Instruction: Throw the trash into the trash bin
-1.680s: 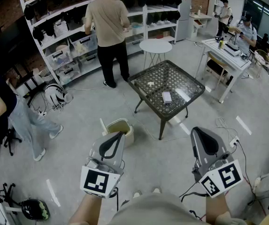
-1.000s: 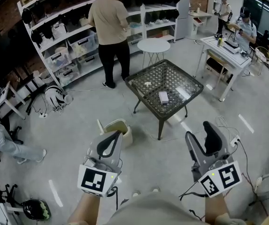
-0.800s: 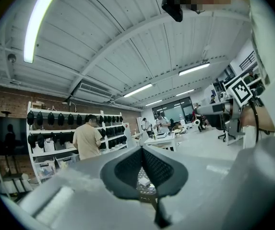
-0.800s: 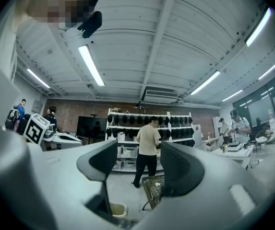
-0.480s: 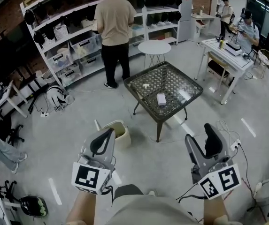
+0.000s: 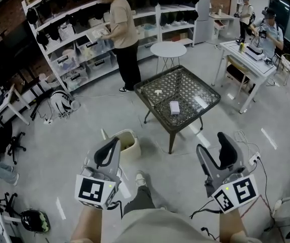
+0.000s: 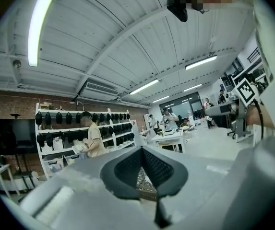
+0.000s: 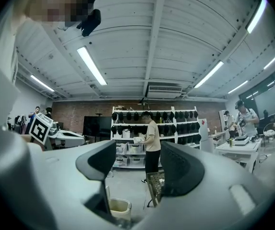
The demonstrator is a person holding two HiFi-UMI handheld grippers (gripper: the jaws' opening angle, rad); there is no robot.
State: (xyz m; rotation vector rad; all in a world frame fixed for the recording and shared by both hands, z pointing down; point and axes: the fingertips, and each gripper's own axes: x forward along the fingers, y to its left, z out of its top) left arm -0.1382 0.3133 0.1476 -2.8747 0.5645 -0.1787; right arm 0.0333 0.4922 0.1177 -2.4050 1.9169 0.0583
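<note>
Head view: the white trash box lies on the mesh worktop ahead, well apart from the 2 tongs, with the right tongs seemingly nearer and the trash bin on the floor near the left tongs. Left gripper view: jaws pressed together, holding nothing. Right gripper view: jaws have just been opening, now wide and empty (bin and worktop corner show through the gap).

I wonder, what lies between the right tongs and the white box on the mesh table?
In the head view, only grey floor and the table's near rim separate the open right tongs from the white box.
</note>
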